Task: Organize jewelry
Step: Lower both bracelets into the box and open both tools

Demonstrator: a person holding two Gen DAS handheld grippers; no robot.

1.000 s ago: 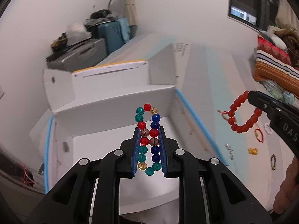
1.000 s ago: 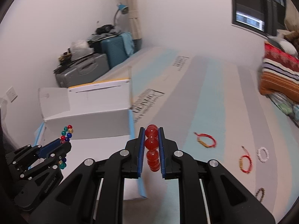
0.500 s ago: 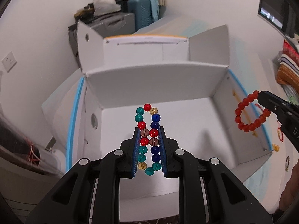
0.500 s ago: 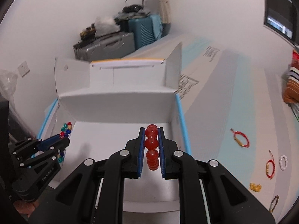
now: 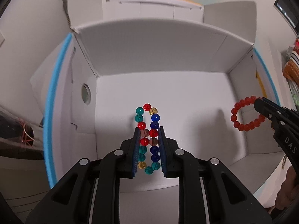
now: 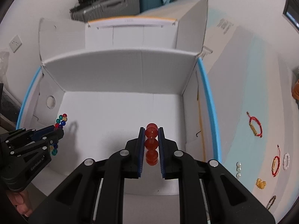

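Observation:
A multicoloured glass-bead bracelet (image 5: 147, 107) hangs pinched between the pads of my left gripper (image 5: 149, 130), whose jaws are closing on it. It hangs over the left part of the floor of the open white box (image 5: 168, 43). My right gripper (image 6: 151, 130) is shut on a red bead bracelet (image 6: 151, 143) above the middle of the box (image 6: 121, 65). From the left wrist, the red bracelet (image 5: 234, 115) shows as a ring at the tip of the right gripper (image 5: 258, 102). From the right wrist, the left gripper (image 6: 58, 129) and its bracelet (image 6: 61, 118) appear low on the left.
On the pale blue and white surface right of the box lie two red cord bracelets (image 6: 255, 124) (image 6: 275, 163), a white bead bracelet (image 6: 286, 161), an amber piece (image 6: 261, 183) and a dark bead bracelet (image 6: 271, 202). Suitcases (image 6: 106, 5) stand behind the box. The box flaps stand upright.
Both grippers have come forward and down, tilting more steeply, from beside the box to over its floor. Each still carries its bracelet.

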